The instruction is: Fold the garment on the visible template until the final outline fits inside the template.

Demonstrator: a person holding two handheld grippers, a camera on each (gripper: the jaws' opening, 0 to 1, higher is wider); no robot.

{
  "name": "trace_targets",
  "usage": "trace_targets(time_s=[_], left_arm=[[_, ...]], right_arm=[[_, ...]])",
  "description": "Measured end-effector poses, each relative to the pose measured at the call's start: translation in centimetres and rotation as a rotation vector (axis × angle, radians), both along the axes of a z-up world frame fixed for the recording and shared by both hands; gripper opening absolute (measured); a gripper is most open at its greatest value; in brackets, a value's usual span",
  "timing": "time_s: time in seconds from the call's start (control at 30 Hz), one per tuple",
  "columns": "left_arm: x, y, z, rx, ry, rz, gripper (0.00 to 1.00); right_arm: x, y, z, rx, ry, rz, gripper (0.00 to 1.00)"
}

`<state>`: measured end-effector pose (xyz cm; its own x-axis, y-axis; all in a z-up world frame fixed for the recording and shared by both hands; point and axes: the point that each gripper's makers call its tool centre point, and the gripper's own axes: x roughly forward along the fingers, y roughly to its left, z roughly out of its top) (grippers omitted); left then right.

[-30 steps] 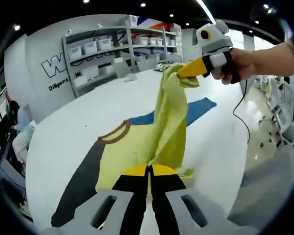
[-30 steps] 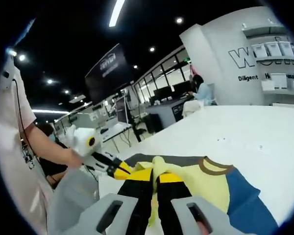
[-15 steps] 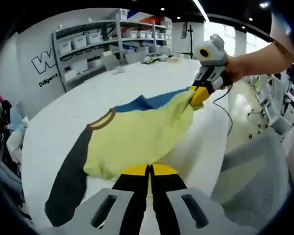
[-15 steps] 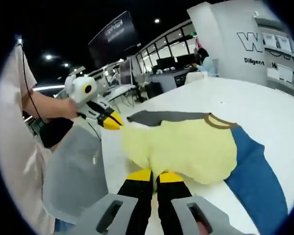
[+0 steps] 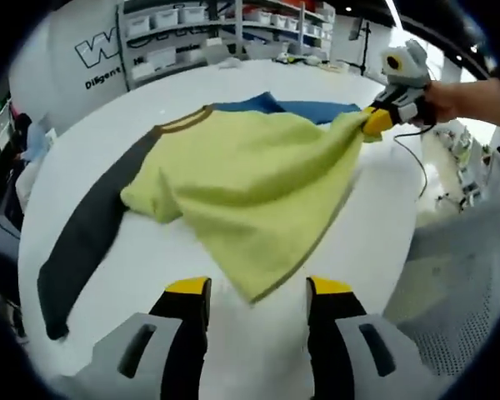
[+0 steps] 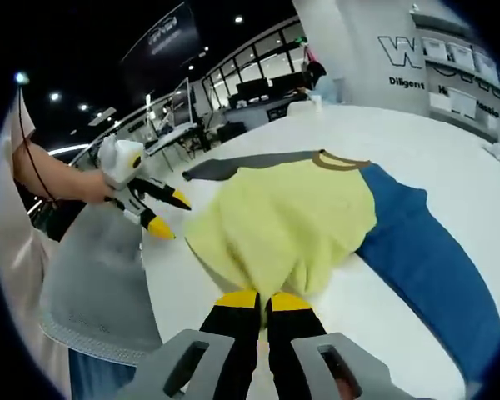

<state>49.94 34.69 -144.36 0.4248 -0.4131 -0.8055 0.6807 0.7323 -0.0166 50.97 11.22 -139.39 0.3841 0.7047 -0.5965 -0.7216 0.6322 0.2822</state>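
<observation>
White table (image 5: 233, 275) w/ shirt (image 5: 258, 175); shelves (image 5: 225, 25) behind; left fingers released, right grasping hem.

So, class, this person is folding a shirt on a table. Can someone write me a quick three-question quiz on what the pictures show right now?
1. True or false: the left tool is shut on the yellow garment.
2. The collar trim is: A) blue B) brown C) white.
3. Which tool pinches the garment's hem?

Key: 1 false, its jaws stand apart; 2 B; 3 the right tool.
</observation>
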Motion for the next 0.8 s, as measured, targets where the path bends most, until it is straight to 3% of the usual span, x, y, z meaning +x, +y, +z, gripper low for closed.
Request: trace_targets(time_s=[0.07,0.2,0.27,0.3,0.43,0.5,0.67,0.8], left_arm=[[-0.2,-0.1,-0.5,-0.016,0.027,0.015,0.42],[0.7,-0.5,-0.2,-0.054,-0.002,0.014,0.25],[1.0,-0.9,-0.2,-0.071,-0.009,0.006,0.12],[0.8,-1.3,-0.1,-0.104,0.015,0.013,0.06],[1.7,-0.2,2.3,-0.112,-0.047,0.043,0.06],[2.1,1.1,4.2,-0.073,-0.093,0.021,0.06],[1.4,3.4,9.0,0.053,-0.182,-0.121,0.06],[0.1,3.8,11.1,0.147,-0.209,-0.234,0.06]], right_arm=[[-0.1,-0.1,-0.1,-0.006,0.006,0.003,0.00],[-0.3,-0.1,-0.4,-0.011,0.018,0.014,0.00],[-0.4,-0.1,-0.5,-0.014,0.023,0.017,0.00],[-0.5,-0.1,-0.5,-0.014,0.025,0.019,0.00],[-0.8,0.2,0.2,-0.015,0.023,0.030,0.00],[-1.4,0.6,0.7,-0.006,0.015,0.060,0.00],[-3.2,2.2,2.0,-0.013,-0.012,0.150,0.00],[-4.6,3.1,2.7,-0.018,-0.024,0.200,0.00]])
